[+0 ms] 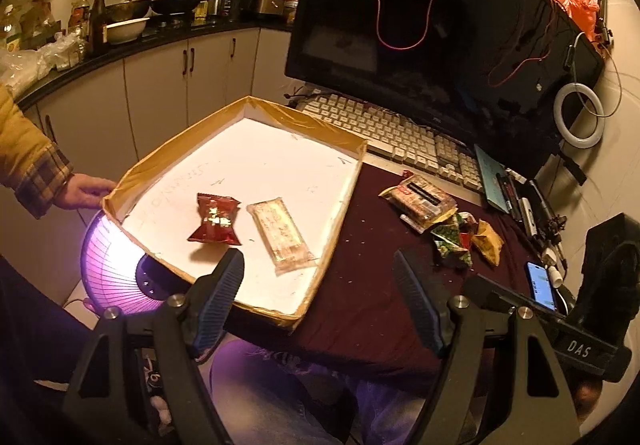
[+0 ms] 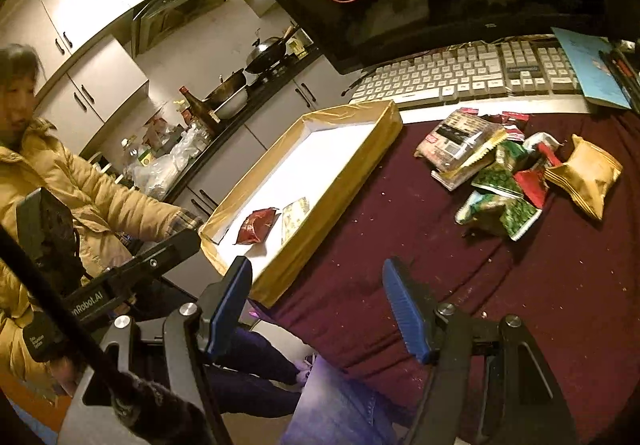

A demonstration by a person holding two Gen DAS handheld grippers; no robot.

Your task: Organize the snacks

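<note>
With both jaws gaping and empty, the left gripper (image 1: 318, 277) hovers by the tray (image 1: 352, 189), the right gripper (image 2: 316, 297) short of the snack pile (image 2: 516, 177) at two o'clock; better to pinch one packet's edge, not the heap.

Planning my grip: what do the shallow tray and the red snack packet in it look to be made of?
Shallow white tray: probably cardboard or foam board, its rim wrapped in glossy tan tape that wrinkles and shines. Red snack packet: thin glossy plastic or foil film, judging by its crimped ends, creases and glints.
</note>
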